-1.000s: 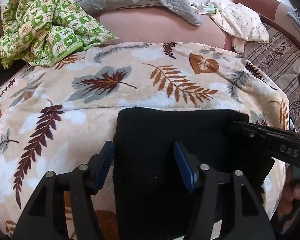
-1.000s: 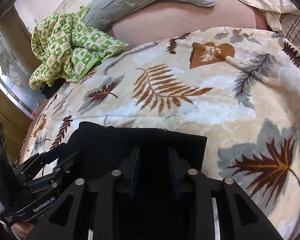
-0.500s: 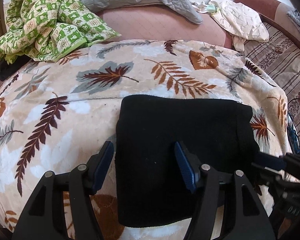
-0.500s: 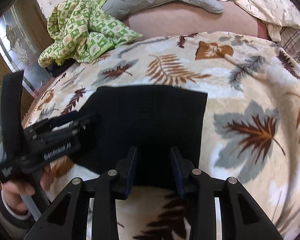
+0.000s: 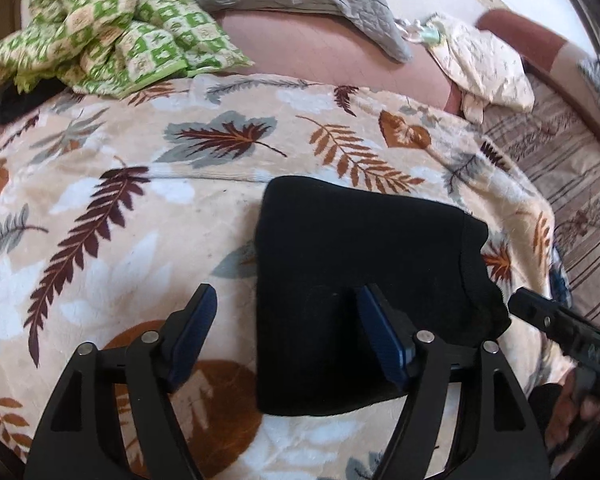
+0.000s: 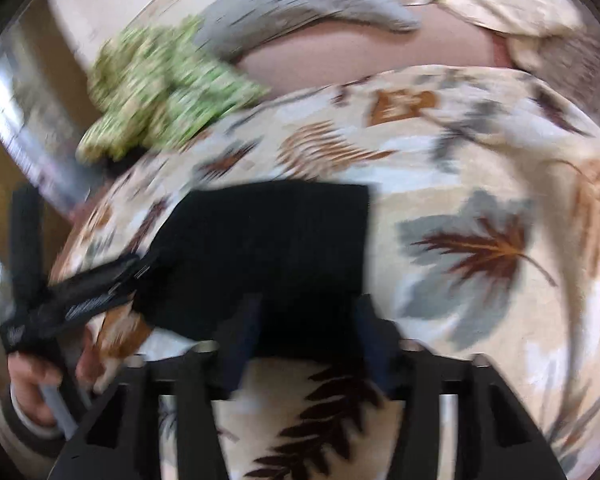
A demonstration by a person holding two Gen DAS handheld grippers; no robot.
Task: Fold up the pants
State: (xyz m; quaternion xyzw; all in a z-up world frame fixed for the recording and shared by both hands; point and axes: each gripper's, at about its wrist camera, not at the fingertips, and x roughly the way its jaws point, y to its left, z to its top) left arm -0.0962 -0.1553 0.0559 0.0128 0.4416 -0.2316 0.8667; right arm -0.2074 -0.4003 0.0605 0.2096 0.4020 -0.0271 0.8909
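Both my jaws just widened, nothing pinched: left gripper (image 5: 286, 330) and right gripper (image 6: 308, 338) spread, clear of the folded black pants (image 5: 360, 280), flat on leaf-print blanket (image 5: 100, 216), 12 o'clock.

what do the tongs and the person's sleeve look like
Both tongs, left and right, are black angular frames with silver pivot bolts and dark blue pads. The left one's body carries white lettering, too blurred to read. The sleeve has a dark cuff.
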